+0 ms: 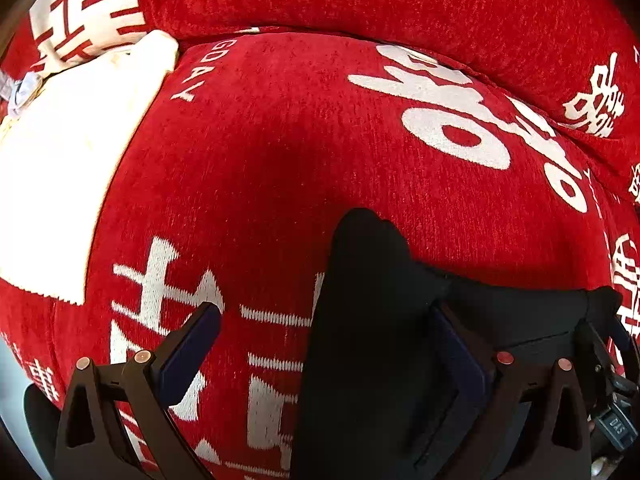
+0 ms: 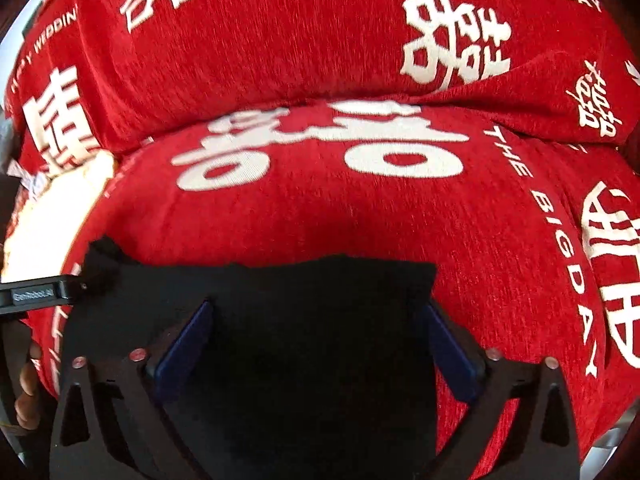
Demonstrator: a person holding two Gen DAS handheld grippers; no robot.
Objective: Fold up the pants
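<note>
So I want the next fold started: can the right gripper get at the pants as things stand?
Probably yes. The right gripper is open, the black pants lie right between its fingers on the red cover, and nothing blocks them.

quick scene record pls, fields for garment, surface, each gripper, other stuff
garment: black pants, lying on the cover, one corner sticking up
surface: red cover with white characters and "THE BIG DAY" lettering
left gripper: open, pants corner between the fingers
right gripper: open, fingers over the pants
other: white cloth at the left of the cover
fold: no finished fold visible
</note>
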